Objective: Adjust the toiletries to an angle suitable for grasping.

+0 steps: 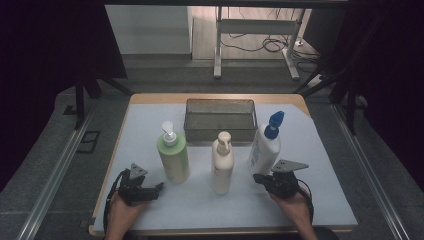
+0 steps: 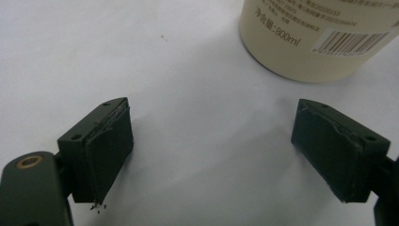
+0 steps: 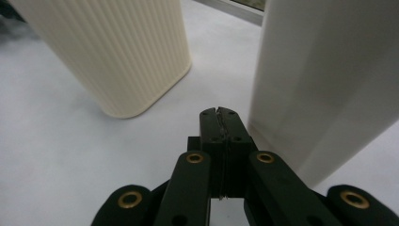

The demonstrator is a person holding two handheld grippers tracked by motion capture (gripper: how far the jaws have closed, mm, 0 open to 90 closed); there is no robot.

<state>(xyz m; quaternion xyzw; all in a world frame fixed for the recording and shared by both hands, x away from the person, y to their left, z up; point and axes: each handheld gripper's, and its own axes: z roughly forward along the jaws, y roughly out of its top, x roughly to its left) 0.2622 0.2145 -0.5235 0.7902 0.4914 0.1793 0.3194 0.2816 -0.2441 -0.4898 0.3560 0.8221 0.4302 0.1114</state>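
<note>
Three bottles stand in a row on the white mat (image 1: 320,200): a green pump bottle (image 1: 173,157), a cream pump bottle (image 1: 222,165) and a white bottle with a blue cap (image 1: 264,150). My left gripper (image 1: 159,187) lies low at the front left, just below the green bottle. It is open with nothing between its jaws (image 2: 211,136), and a pale bottle base with a barcode (image 2: 320,42) stands ahead of it. My right gripper (image 1: 257,177) is shut and empty (image 3: 219,110). It points between the ribbed cream bottle (image 3: 117,52) and the white bottle (image 3: 329,84), close to the white one.
A dark mesh basket (image 1: 220,131) sits behind the bottles at the back middle of the table. The table's wooden edge (image 1: 215,97) runs behind it. Beyond are floor, a desk frame (image 1: 255,45) and cables.
</note>
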